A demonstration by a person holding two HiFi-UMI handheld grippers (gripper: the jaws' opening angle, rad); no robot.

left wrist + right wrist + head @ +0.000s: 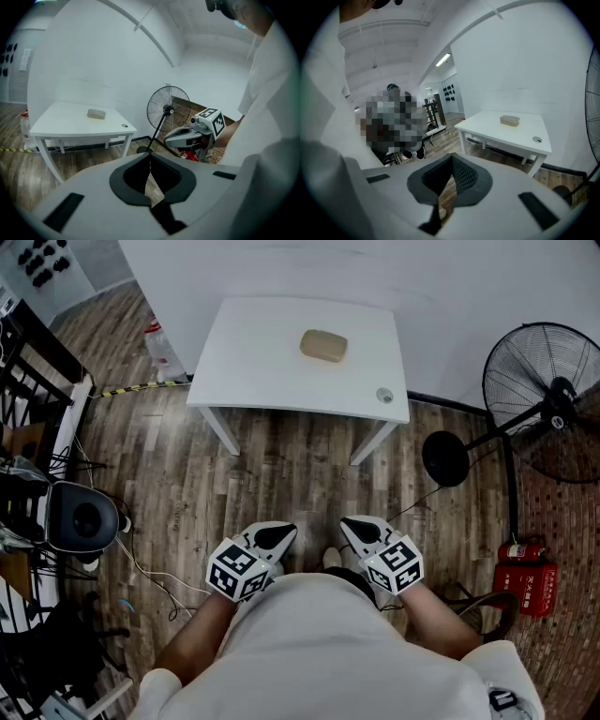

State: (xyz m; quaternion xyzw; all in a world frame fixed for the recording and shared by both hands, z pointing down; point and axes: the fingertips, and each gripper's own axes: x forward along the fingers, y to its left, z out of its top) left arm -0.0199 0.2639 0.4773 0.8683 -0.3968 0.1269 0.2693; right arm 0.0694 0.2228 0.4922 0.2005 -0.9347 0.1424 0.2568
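The left gripper (281, 535) and right gripper (354, 526) were both closed on nothing, over wooden floor (300, 474) well short of the table's (253, 362) near edge. The tan box (323, 345) lay toward the far edge, and a small disc (384, 396) sat by the near right corner. A fan (548, 399) stood to the right of the table. Only the left gripper view showed the right gripper side-on, in front of that fan.

A white table (253, 362) stands far off with a tan box (323, 345) on it. Near the person, the left hand-held gripper (279, 536) and the right hand-held gripper (354, 527) hang over the wooden floor (281, 484). A fan (544, 399) stands at the right.
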